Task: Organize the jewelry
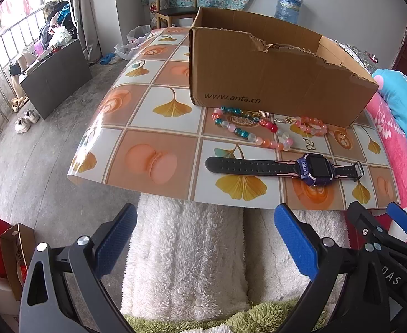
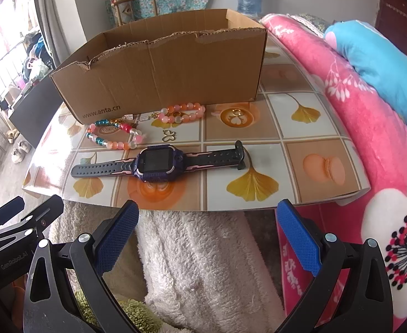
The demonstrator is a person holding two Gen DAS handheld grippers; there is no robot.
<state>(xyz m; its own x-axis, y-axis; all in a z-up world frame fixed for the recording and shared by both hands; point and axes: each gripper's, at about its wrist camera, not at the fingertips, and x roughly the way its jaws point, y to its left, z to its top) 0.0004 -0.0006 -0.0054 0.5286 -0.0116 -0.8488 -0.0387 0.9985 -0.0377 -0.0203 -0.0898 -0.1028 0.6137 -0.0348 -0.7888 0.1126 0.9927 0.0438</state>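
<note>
Watch [image 2: 159,163]: we see it lying crosswise ahead of both grippers, strap running left-right (nearest item).
Left gripper [image 1: 206,238]: jaws wide, empty.
Right gripper [image 2: 207,236]: jaws wide, empty, arguably nearer.

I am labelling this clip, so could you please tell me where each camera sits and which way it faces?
Left wrist: on the left gripper, angled down over the table's near edge at the cardboard box; its open blue pads, the right gripper at right and fleece-covered legs show.
Right wrist: on the right gripper, same tilt, slightly further right; its open pads and the left gripper at left show.
Shared: the box, the watch, the bead bracelets and the pink blanket.
</note>
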